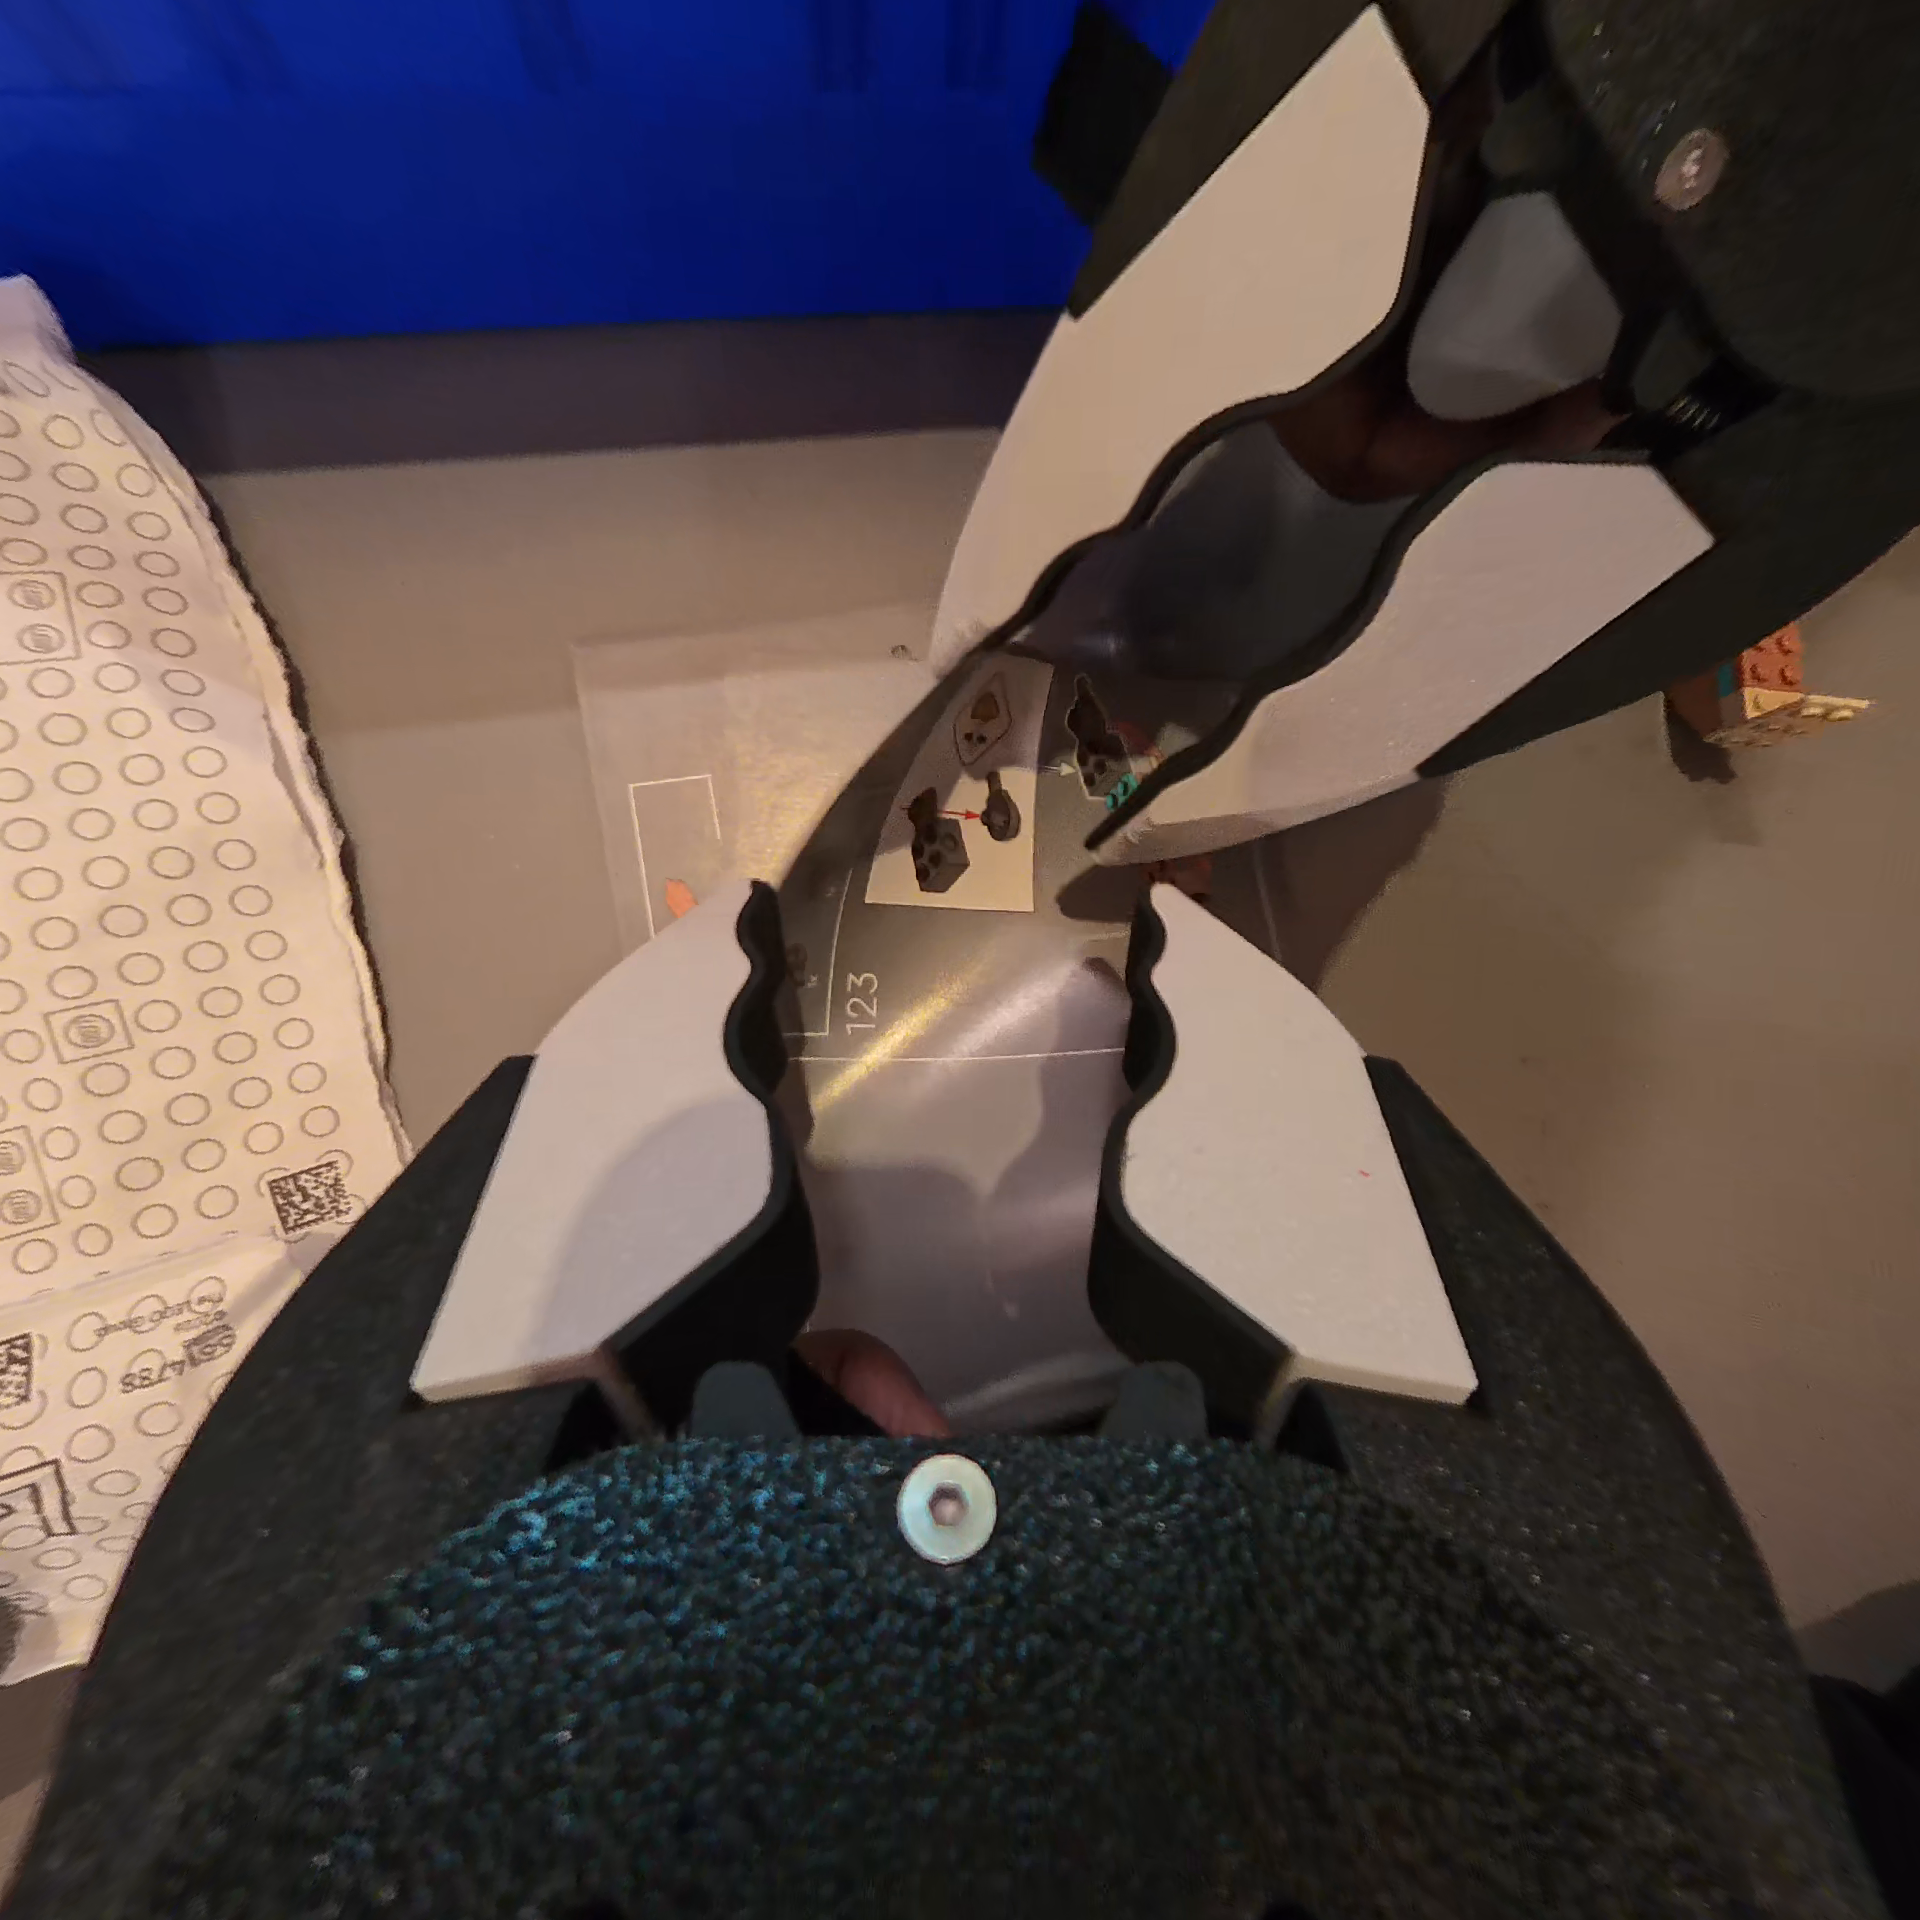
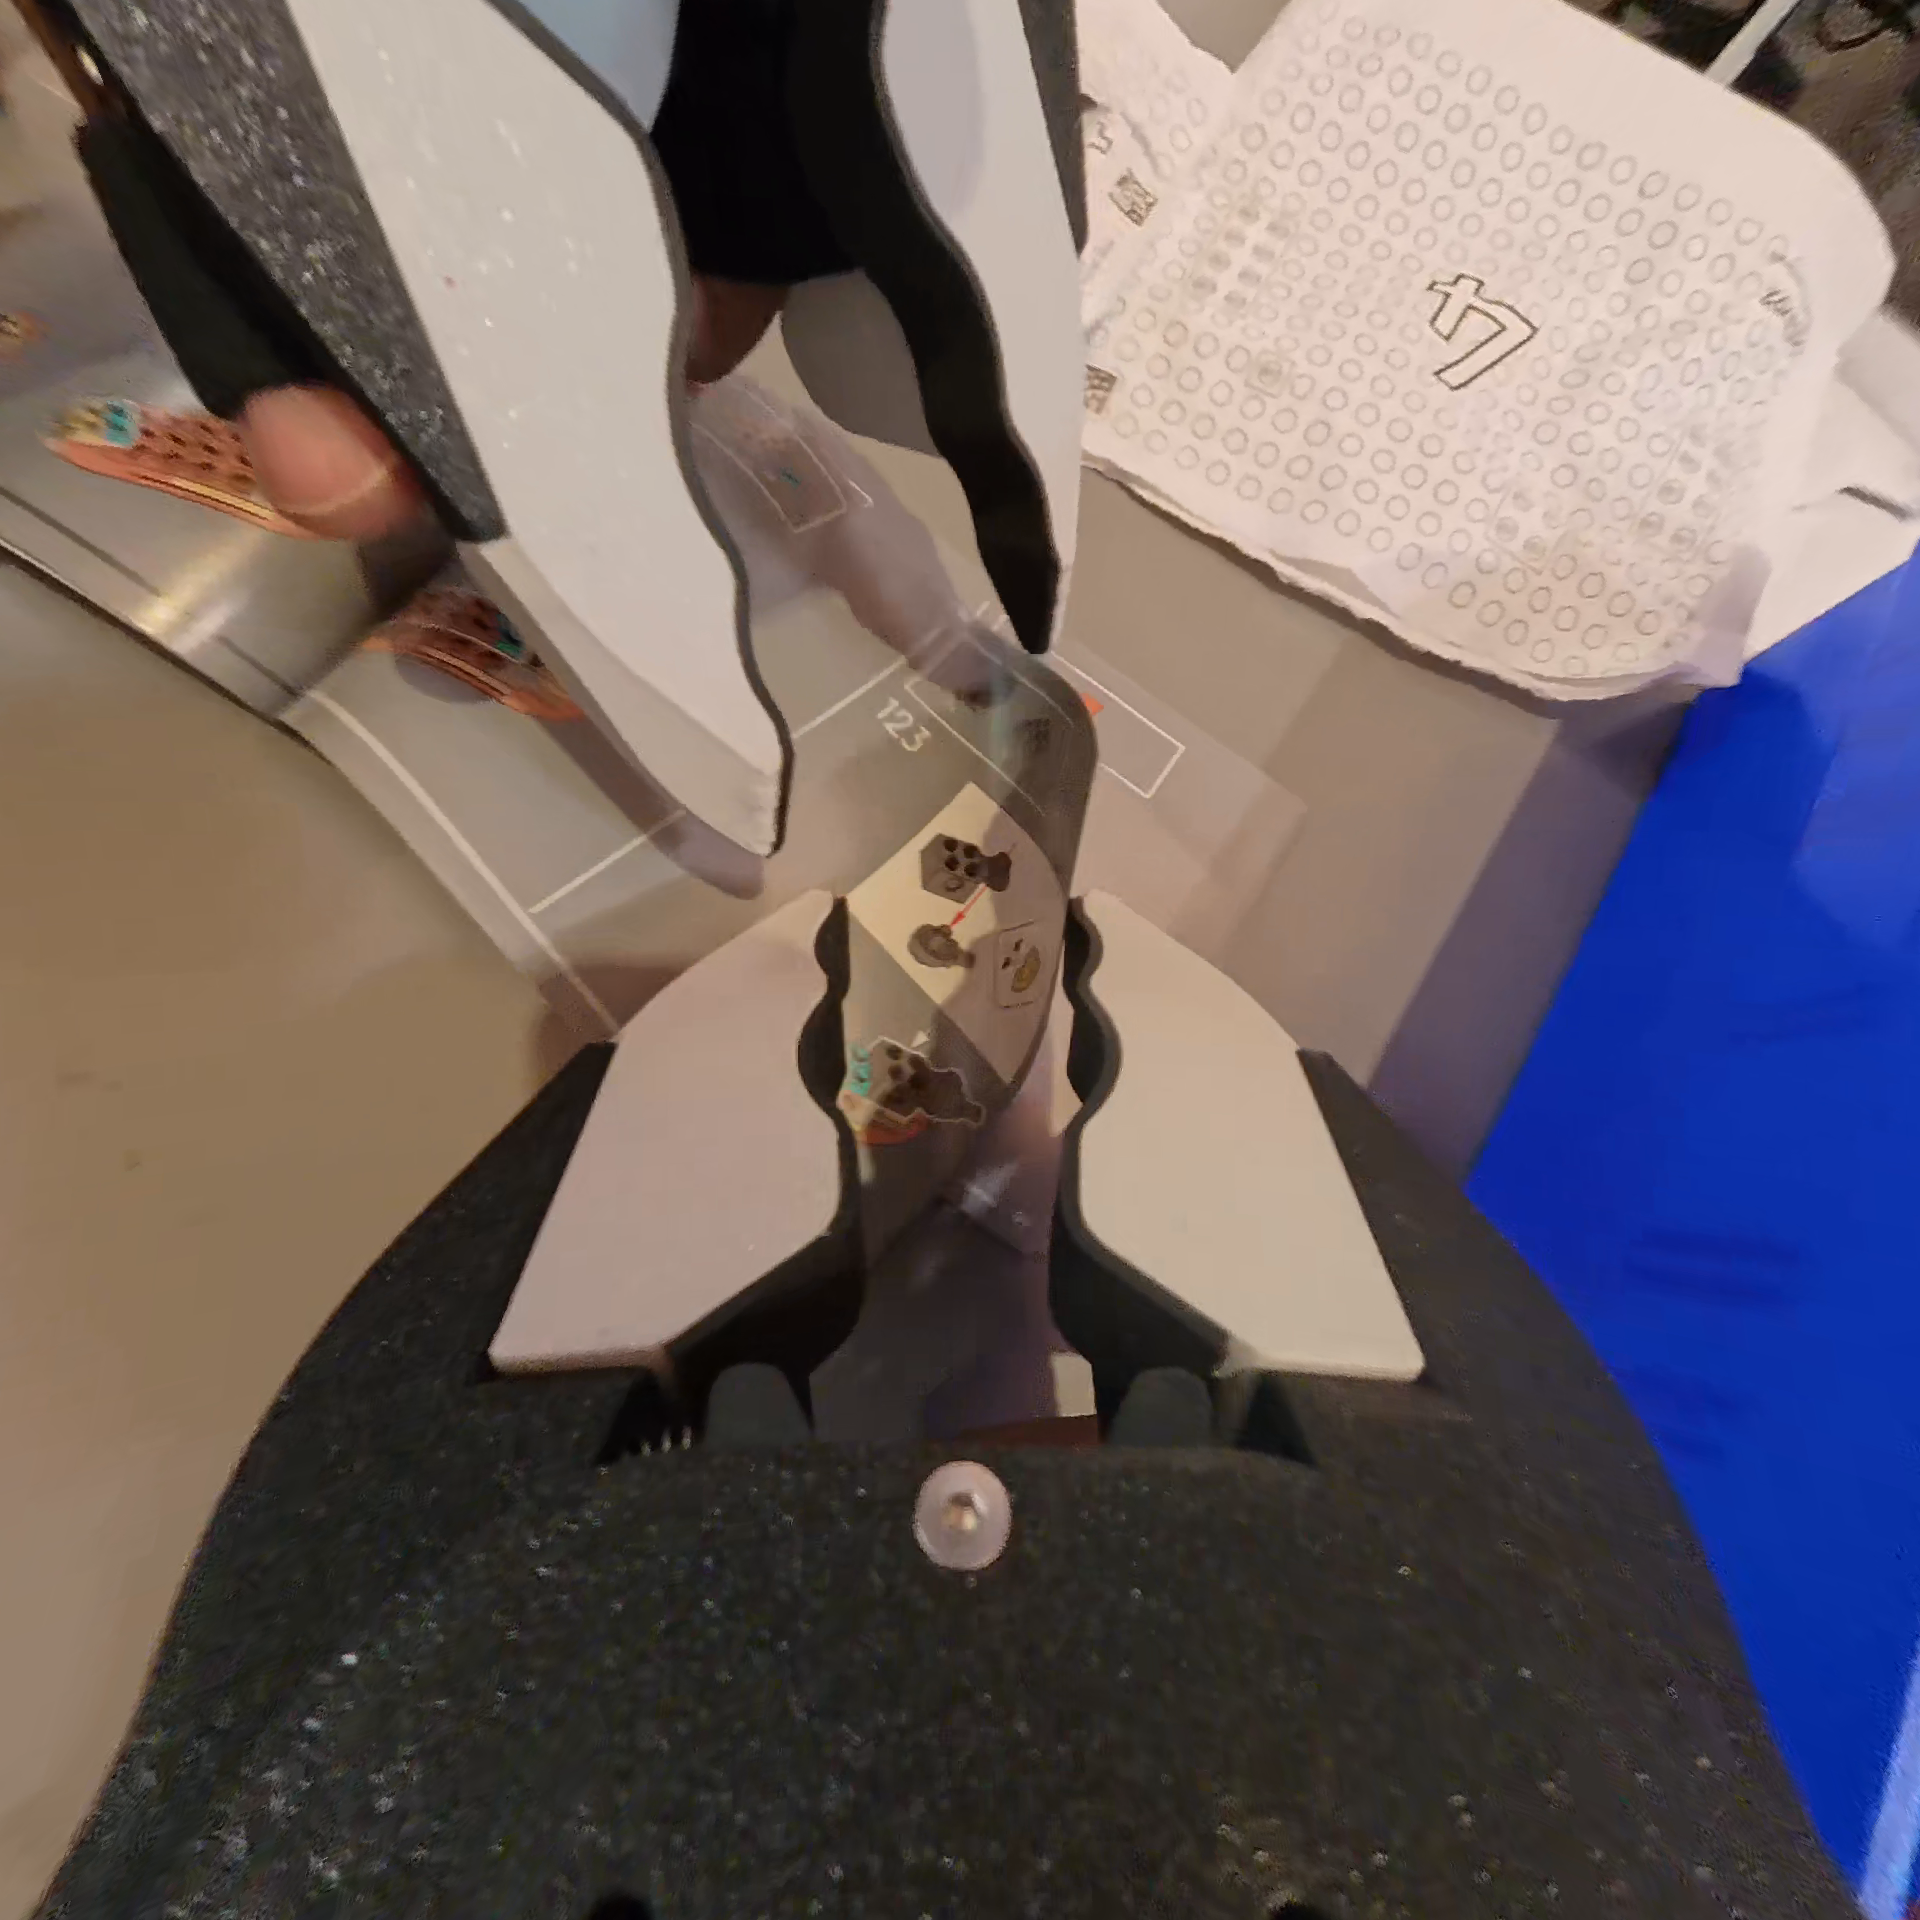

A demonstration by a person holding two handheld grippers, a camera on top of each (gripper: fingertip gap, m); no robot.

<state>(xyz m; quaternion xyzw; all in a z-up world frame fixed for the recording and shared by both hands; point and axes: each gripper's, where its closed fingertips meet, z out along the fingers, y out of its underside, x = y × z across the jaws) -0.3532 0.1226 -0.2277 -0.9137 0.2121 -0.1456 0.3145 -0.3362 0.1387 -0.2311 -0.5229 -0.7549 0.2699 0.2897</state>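
Two hand-held grippers meet over an open building-instruction booklet (image 1: 966,1018) that lies on a beige surface (image 1: 1558,1143). The left hand-held gripper (image 1: 951,935) is spread wide and grasps nothing; the glossy grey page shows between its white fingers (image 1: 644,1039). The right hand-held gripper (image 2: 951,935) comes in from 1 o'clock in the left wrist view. Its jaws stand partly apart around a lifted, curling page (image 2: 997,935) printed with small brick diagrams; whether its pads press on the page cannot be told. In the right wrist view the left hand-held gripper enters from 12 o'clock, a thumb (image 2: 322,468) showing on its handle. A white paper bag (image 1: 135,831) printed with circles lies at 9 o'clock in the left wrist view. A small brick model (image 1: 1766,696) stands at 3 o'clock. A blue backdrop (image 1: 520,156) fills 12 o'clock.
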